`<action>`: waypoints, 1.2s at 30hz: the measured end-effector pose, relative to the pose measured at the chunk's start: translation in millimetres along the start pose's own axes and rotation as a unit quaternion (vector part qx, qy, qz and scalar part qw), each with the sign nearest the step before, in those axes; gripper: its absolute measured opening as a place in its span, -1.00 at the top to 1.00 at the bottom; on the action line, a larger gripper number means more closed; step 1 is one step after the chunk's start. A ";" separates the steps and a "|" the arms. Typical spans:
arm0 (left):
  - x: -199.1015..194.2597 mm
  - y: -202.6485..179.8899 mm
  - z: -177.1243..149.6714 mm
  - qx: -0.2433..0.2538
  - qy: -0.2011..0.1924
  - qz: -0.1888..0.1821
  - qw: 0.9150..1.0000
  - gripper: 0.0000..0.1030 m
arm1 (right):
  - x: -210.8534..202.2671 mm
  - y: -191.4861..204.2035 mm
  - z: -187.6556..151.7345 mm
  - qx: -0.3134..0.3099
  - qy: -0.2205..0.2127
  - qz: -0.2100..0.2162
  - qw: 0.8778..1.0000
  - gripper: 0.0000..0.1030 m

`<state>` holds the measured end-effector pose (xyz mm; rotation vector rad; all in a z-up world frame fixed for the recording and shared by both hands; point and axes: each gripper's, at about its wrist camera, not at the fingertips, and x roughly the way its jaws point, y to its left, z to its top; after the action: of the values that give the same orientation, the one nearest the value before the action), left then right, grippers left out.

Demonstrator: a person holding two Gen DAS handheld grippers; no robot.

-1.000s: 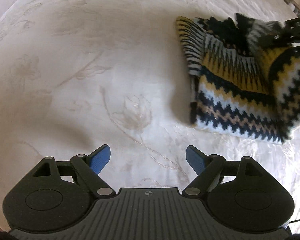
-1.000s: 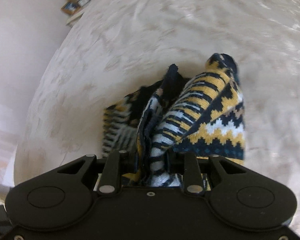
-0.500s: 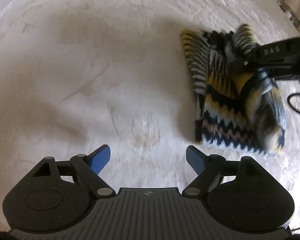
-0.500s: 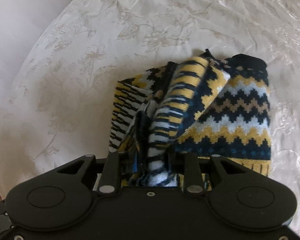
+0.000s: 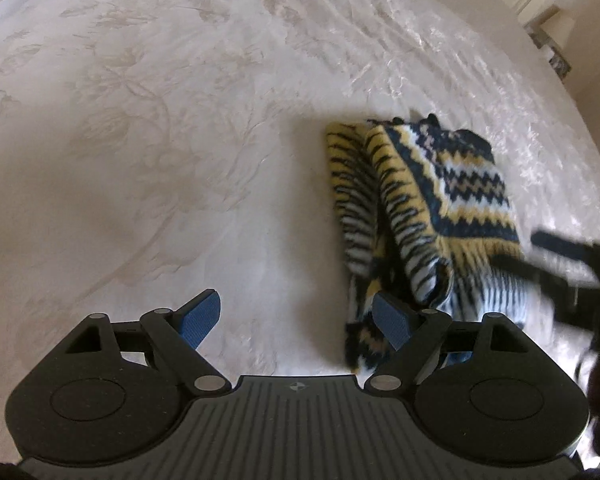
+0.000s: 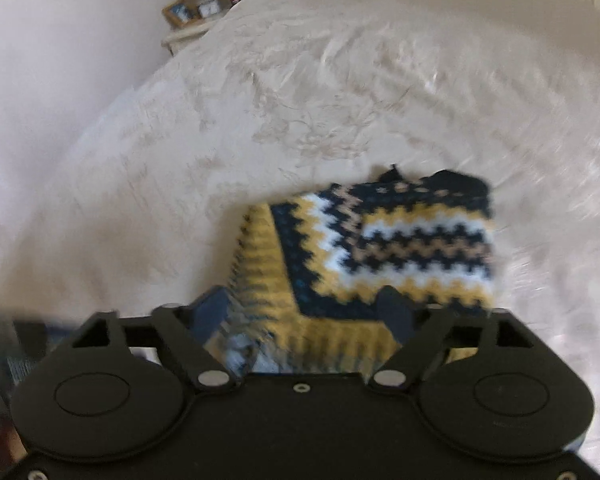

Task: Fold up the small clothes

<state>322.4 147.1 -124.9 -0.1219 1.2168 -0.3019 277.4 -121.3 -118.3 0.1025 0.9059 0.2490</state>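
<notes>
Folding knit sweater [image 5: 428, 200] on the bedspread [image 5: 180, 120]: fold laid, grip released.
Right gripper [image 6: 304, 312] jaws have just been opened wide, knit lying between them unpinched; left gripper [image 5: 296, 320] is held wide and empty beside the near hem. Knit is judged soft, thick, light, non-slip; best taken at a doubled edge or hem corner.

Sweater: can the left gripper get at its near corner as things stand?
Probably yes. The left gripper is open and empty, with the sweater just beside its right-side finger on the bedspread. The right gripper, jaws just opened, hangs over the far side and may crowd it.
</notes>
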 end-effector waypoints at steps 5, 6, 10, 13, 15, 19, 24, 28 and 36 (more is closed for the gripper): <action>4.4 -5.2 7.3 -0.012 0.005 -0.026 1.000 -0.62 | -21.2 34.9 -37.7 -0.103 -0.024 -0.031 0.994 -0.71; 5.4 -6.2 8.3 -0.016 0.007 -0.031 0.999 -0.62 | -22.2 45.7 -46.7 -0.133 -0.029 -0.050 0.989 -0.71; 9.9 -8.7 11.3 -0.026 0.013 -0.057 0.998 -0.62 | -21.7 74.4 -75.5 -0.231 -0.038 -0.051 0.971 -0.66; 13.1 -10.6 13.8 -0.035 0.022 -0.073 0.996 -0.63 | -14.3 91.2 -92.0 -0.296 -0.029 -0.053 0.953 -0.65; 14.1 -11.8 16.0 -0.039 0.027 -0.083 0.995 -0.63 | -4.9 97.7 -98.1 -0.332 -0.019 -0.059 0.941 -0.60; 15.4 -16.4 22.0 -0.041 0.036 -0.099 0.994 -0.63 | 15.5 101.9 -103.7 -0.367 -0.002 -0.083 0.926 -0.29; 20.9 -23.3 32.6 -0.055 0.053 -0.139 0.987 -0.63 | 21.1 87.6 -90.3 -0.335 0.013 -0.080 0.939 0.68; 30.0 -30.6 42.6 -0.076 0.070 -0.175 0.979 -0.65 | -5.4 56.1 -65.0 -0.202 -0.022 -0.059 0.977 0.70; 67.2 -58.6 56.8 -0.090 0.107 -0.214 0.967 -0.83 | -24.6 36.3 -61.0 -0.140 -0.032 -0.043 0.989 0.70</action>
<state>387.0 67.7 -151.2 -0.5241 1.4263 -0.5917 208.5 -93.5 -129.9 -0.1874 0.8018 0.2889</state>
